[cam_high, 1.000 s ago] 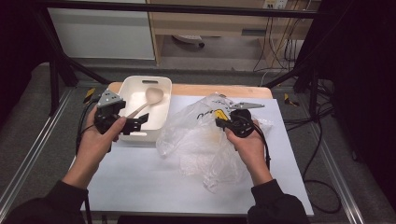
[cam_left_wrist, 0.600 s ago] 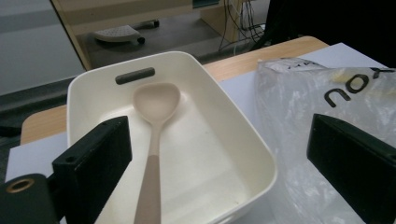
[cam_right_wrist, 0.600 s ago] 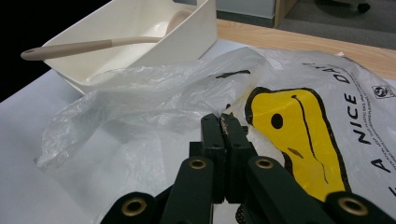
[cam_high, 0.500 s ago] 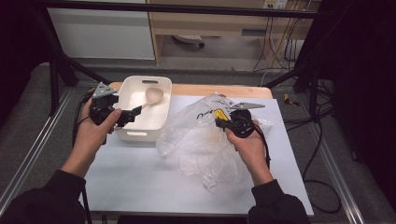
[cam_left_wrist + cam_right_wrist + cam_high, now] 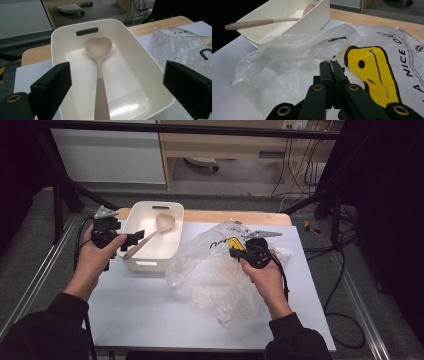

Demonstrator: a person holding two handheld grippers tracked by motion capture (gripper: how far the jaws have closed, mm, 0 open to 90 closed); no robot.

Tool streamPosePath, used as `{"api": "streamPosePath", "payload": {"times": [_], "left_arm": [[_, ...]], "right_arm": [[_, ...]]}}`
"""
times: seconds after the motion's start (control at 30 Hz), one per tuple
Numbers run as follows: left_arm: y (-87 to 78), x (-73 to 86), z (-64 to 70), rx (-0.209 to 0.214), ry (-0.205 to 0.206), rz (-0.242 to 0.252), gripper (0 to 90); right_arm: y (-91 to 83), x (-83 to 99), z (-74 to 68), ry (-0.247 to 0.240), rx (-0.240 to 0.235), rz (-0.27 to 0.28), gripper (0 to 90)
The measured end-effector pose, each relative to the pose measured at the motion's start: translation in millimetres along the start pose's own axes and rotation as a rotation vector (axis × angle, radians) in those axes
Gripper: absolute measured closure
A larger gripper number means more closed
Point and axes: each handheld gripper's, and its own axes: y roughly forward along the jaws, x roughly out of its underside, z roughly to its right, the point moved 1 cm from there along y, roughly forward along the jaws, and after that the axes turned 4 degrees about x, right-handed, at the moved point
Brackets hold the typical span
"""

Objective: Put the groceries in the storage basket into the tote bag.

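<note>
1. The wooden spoon (image 5: 99,72) lies in the white tub (image 5: 172,245), bowl end toward the far wall with the slot handle, shaft running back over the near rim. In the left gripper view its handle end is cut off at the bottom edge.
2. The left tongs (image 5: 131,240) stand wide apart, one jaw on each side of the spoon's shaft and touching neither it nor the tub wall, as far as the left gripper view shows. In the high view they sit at the tub's near left corner, just beside the handle tip.
3. The clear plastic bag (image 5: 215,270) lies crumpled on the surface just right of the tub, its yellow print and black lettering partly folded away; in the right gripper view the lettering runs off the right edge. Whether anything is inside cannot be made out.
4. The right tongs (image 5: 332,68) are pressed together on a fold of the bag beside the yellow print; the film pinched between them is thin and hard to see.
5. The white surface (image 5: 150,315) carries all of this, with a wooden strip at its far edge. The person's sleeves are cut off at the bottom of the high view.
</note>
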Motion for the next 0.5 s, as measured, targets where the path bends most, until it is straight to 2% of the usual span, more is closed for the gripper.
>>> {"api": "streamPosePath", "payload": {"times": [0.37,0.5], "left_arm": [[17.2,9.5,-6.1,-0.01,-0.003,-0.041,8.3],[22.8,14.9,-10.4,-0.017,-0.017,-0.06,8.3]], "right_arm": [[0.6,0.8,-0.7,-0.004,-0.008,-0.006,90.0],[1.4,1.3,-1.8,-0.006,-0.009,-0.01,90.0]]}}
